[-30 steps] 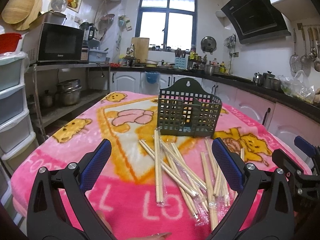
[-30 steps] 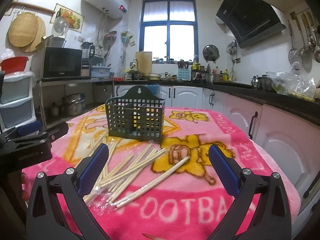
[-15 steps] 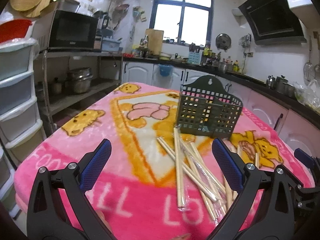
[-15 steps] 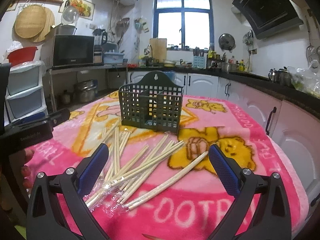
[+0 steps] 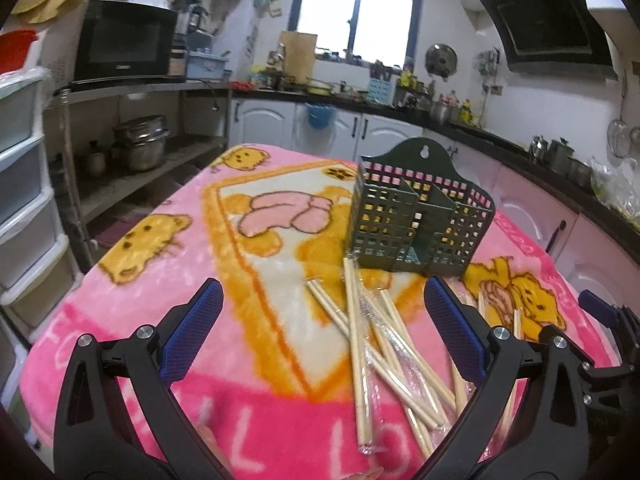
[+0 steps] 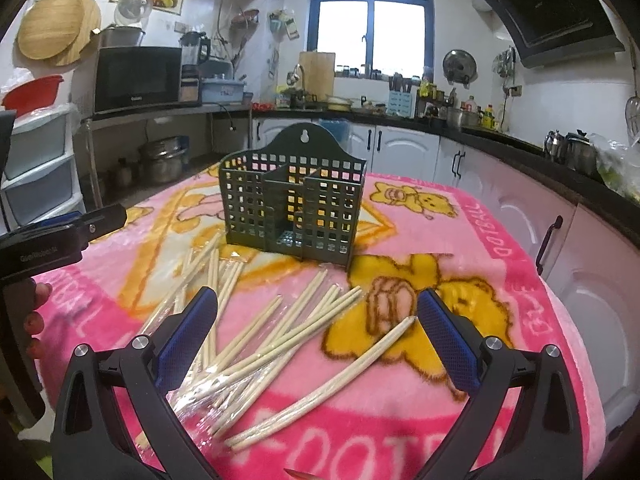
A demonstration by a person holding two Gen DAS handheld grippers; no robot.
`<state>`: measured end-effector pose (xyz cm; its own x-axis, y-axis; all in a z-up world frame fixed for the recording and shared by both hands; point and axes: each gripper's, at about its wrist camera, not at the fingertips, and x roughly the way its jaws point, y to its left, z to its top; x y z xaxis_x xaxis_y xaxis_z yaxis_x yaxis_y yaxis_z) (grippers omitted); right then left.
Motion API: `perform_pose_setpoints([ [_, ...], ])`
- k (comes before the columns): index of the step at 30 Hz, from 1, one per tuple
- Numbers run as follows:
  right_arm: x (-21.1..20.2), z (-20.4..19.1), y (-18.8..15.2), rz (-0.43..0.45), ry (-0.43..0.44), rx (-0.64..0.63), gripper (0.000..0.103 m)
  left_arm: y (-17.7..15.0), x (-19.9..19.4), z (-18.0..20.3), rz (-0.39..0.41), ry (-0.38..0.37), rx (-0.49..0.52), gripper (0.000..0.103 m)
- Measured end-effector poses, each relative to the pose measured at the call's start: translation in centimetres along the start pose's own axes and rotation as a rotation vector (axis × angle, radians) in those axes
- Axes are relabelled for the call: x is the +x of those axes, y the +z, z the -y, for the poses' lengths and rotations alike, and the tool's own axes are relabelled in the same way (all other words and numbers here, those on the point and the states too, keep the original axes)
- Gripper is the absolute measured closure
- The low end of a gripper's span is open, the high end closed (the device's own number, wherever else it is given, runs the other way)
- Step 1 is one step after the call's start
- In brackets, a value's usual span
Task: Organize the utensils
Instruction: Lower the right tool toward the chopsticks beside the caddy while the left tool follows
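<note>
A dark green lattice utensil holder (image 5: 416,224) (image 6: 294,208) stands upright on a pink cartoon blanket (image 5: 168,248) (image 6: 472,232), and its compartments look empty. Several wooden chopsticks in clear wrappers (image 5: 376,336) (image 6: 280,332) lie scattered in front of it. My left gripper (image 5: 320,332) hovers open above the near left part of the blanket, nothing between its blue pads (image 5: 192,332). My right gripper (image 6: 318,336) is open too, over the chopstick pile. The right gripper (image 5: 604,344) appears at the edge of the left wrist view, the left gripper (image 6: 60,236) in the right wrist view.
Kitchen cabinets (image 6: 592,280) run close along the table's right side. A shelf with a microwave (image 5: 124,54) and pots stands to the left, with plastic drawers (image 5: 20,184) nearer. Fingertips of a hand (image 6: 34,320) show at the left edge.
Both grippers have risen and tilted so the views look down more on the table. The left one has shifted left, the chopsticks now lying right of its centre. Nothing on the table has moved.
</note>
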<state>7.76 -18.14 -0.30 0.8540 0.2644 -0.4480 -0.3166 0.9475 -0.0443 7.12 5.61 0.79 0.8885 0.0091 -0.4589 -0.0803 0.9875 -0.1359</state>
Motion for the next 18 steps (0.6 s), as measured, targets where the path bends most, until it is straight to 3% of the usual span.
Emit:
perform_pose_setpoints([
  [15,5.0,3.3,1.6,-0.166,0.049,0.112,0.007,3.3,6.4,1.9,-0.137,-0.139,0.050,0.010],
  [18,6.3,3.7,1.7,-0.219,0.070,0.137,0.019,3.7,7.9,1.8,-0.167,-0.150,0.061,0.010],
])
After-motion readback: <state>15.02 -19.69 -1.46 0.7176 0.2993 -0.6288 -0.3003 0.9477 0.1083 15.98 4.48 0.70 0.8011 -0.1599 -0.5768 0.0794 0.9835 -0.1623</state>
